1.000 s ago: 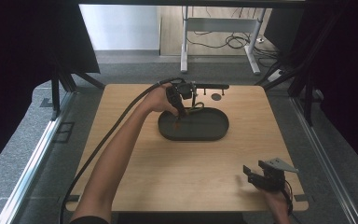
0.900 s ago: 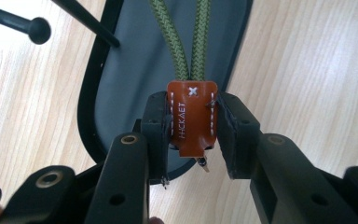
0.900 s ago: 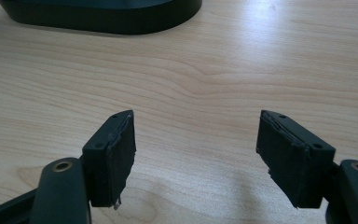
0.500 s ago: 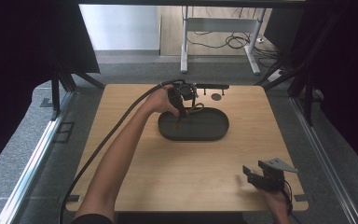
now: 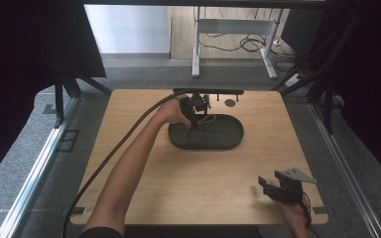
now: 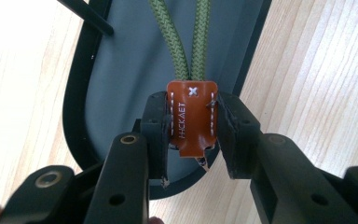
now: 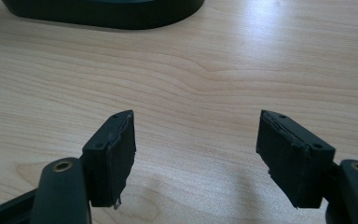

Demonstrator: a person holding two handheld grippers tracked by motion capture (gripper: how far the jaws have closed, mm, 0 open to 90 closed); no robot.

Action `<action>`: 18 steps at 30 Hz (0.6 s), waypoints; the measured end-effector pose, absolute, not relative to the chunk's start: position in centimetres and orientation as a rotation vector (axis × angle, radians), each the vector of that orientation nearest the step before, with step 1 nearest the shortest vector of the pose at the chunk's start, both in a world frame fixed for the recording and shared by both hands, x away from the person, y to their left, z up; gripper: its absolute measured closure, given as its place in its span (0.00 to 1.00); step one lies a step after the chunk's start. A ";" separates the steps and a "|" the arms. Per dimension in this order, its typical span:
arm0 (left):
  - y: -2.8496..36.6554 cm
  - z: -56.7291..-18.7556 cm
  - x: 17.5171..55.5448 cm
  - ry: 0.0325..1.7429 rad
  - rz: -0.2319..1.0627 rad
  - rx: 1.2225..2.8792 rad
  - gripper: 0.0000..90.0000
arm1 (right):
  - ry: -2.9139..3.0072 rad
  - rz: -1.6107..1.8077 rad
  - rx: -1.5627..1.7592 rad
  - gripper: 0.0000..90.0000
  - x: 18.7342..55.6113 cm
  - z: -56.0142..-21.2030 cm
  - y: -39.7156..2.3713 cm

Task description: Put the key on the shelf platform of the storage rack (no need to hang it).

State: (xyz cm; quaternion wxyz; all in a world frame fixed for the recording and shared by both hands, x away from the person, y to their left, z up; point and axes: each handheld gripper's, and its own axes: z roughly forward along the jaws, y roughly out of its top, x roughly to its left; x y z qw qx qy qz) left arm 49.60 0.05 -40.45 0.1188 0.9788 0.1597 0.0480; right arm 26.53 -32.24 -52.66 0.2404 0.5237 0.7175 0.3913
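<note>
Left gripper (image 6: 192, 135) clamped on tag (image 6: 192, 119) over tray (image 6: 121, 84), cord (image 6: 186, 37) running toward frame top; right gripper (image 7: 196, 156) wide, lower right.

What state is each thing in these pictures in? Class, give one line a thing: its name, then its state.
Left gripper: shut on the leather tab, held over the tray.
Leather tab: brown, clamped between the jaws.
Green cord: doubled, two strands running from the tab across the tray.
Tray: dark oval, resting on the table.
Right gripper: open, nothing between its jaws, low over the table.
Table: wooden, bare around the tray.
</note>
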 end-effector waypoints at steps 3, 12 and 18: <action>0.0 -40.8 49.7 0.463 0.158 2.872 0.74 | 1.963 1.070 1.433 0.32 26.5 -52.7 -32.2; -0.3 -42.3 49.8 0.464 0.144 2.893 0.73 | 1.961 1.070 1.432 0.32 26.6 -52.7 -32.2; -0.4 -42.7 49.8 0.466 0.137 2.897 0.73 | 1.964 1.066 1.434 0.32 26.6 -52.8 -32.3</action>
